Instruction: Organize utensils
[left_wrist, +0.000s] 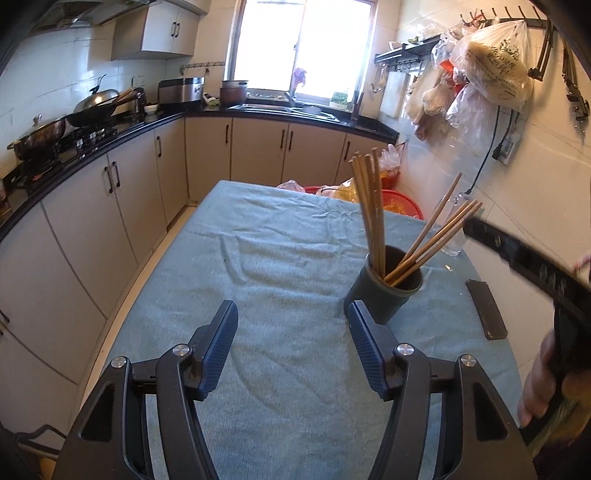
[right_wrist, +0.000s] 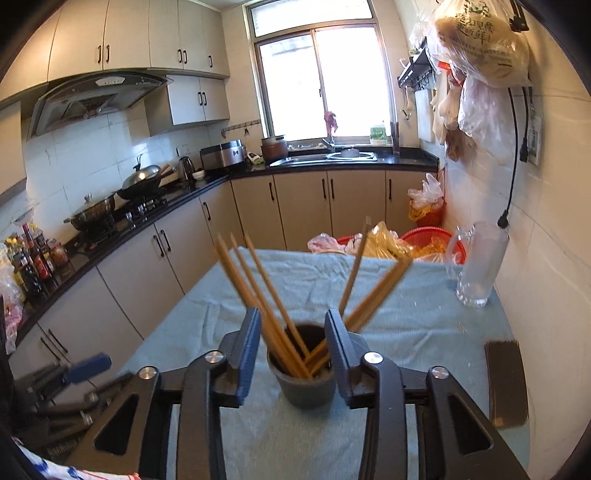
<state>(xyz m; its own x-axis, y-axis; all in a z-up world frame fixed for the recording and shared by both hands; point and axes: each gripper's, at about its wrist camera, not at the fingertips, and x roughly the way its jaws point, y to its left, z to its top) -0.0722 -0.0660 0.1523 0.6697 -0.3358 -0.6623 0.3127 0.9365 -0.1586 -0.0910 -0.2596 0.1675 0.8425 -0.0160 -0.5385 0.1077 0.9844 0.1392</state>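
A dark green cup (left_wrist: 384, 291) stands upright on the blue towel (left_wrist: 266, 258) that covers the table. Several wooden chopsticks (left_wrist: 369, 206) stand in it, fanned into two bunches. My left gripper (left_wrist: 291, 317) is open and empty, just left of the cup. In the right wrist view the cup (right_wrist: 304, 384) sits between and below the fingers of my right gripper (right_wrist: 291, 325), which is open and holds nothing. The chopsticks (right_wrist: 258, 291) rise between its fingers. The left gripper's blue pad (right_wrist: 88, 363) shows at lower left.
A black phone (left_wrist: 485, 308) lies on the towel right of the cup, also in the right wrist view (right_wrist: 506, 384). A clear glass mug (right_wrist: 476, 266) stands at the table's far right. Red baskets with bags (right_wrist: 406, 240) sit behind the table. Kitchen counters run along the left.
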